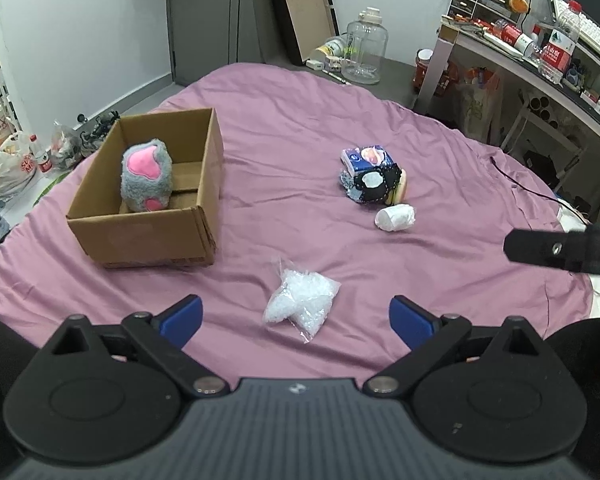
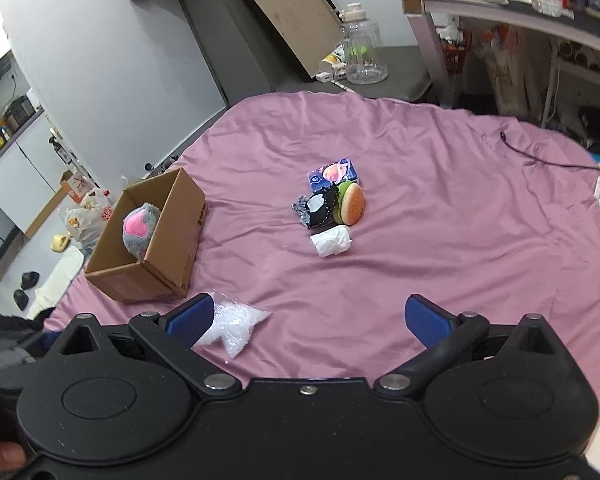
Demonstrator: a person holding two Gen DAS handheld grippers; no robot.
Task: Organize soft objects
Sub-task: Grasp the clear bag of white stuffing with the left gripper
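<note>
A grey and pink plush paw (image 1: pixel 146 178) (image 2: pixel 139 230) lies inside the open cardboard box (image 1: pixel 188 236) (image 2: pixel 180 240) on the purple bedspread. A clear bag of white beads (image 1: pixel 300 304) (image 2: pixel 234 326) lies just ahead of my left gripper (image 1: pixel 296 318), which is open and empty. Farther off sit a blue tissue pack (image 1: pixel 362 159) (image 2: pixel 332 174), a black pouch (image 1: pixel 374 184) (image 2: pixel 320 208), a plush burger (image 2: pixel 350 203) and a crumpled white wad (image 1: pixel 396 218) (image 2: pixel 332 240). My right gripper (image 2: pixel 310 322) is open and empty, above the bed's near part.
The bedspread (image 1: pixel 300 120) (image 2: pixel 420 200) covers a wide bed. Beyond its far edge stand a clear plastic jar (image 1: pixel 366 50) (image 2: pixel 362 54) and a leaning board (image 2: pixel 288 12). A cluttered desk (image 1: pixel 540 52) is at the right. Bags and bottles lie on the floor at left (image 1: pixel 16 164).
</note>
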